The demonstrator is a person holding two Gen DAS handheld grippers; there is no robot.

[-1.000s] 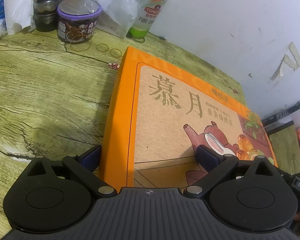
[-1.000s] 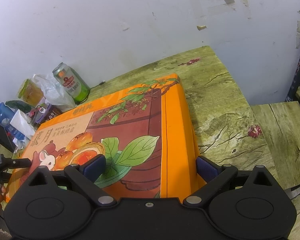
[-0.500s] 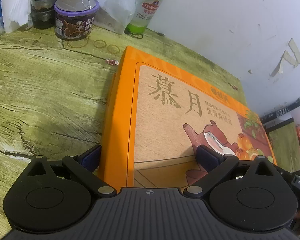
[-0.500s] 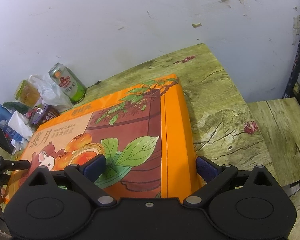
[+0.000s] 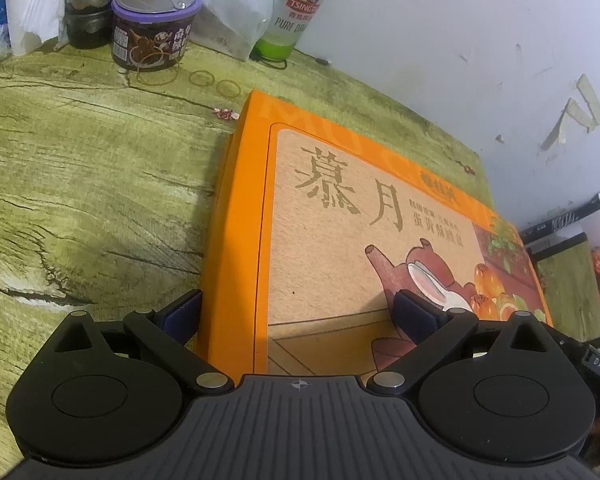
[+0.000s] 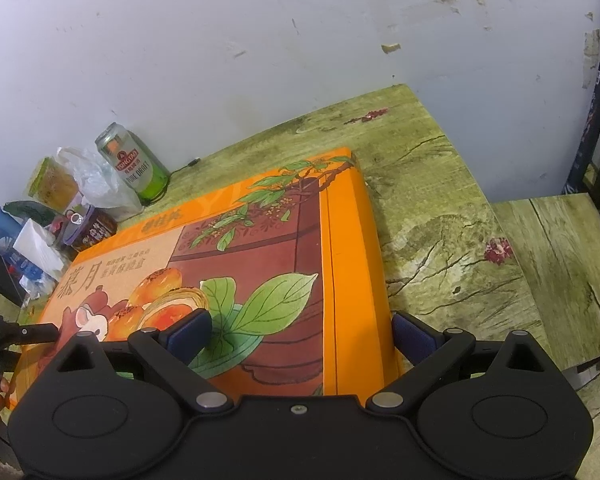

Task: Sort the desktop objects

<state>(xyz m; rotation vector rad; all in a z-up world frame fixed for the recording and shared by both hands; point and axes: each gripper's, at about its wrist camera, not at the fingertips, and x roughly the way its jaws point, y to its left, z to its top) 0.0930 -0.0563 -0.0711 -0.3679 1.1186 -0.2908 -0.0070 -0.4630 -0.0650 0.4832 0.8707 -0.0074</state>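
A large flat orange gift box (image 5: 340, 216) with Chinese characters and a teapot picture lies on the green wood-grain table (image 5: 80, 184). My left gripper (image 5: 298, 314) straddles its near left corner, one finger outside the box's side, the other over the lid; the jaws stand wide. The box also shows in the right wrist view (image 6: 260, 264). My right gripper (image 6: 300, 332) straddles its near right corner the same way, jaws wide. The left gripper (image 6: 16, 334) shows at the far left there.
At the table's back by the white wall stand a green beer can (image 5: 300, 8), a purple-lidded tub (image 5: 154, 28), a dark jar (image 5: 90, 12), a plastic bag (image 5: 228, 4), tissues and a blue bottle (image 6: 0, 232). Rubber bands (image 5: 202, 78) lie near the tub. A lower table (image 6: 560, 272) sits to the right.
The box and both grippers have shifted toward the back wall; the cans and jars look nearer in the left view. The jaws have kept their width.
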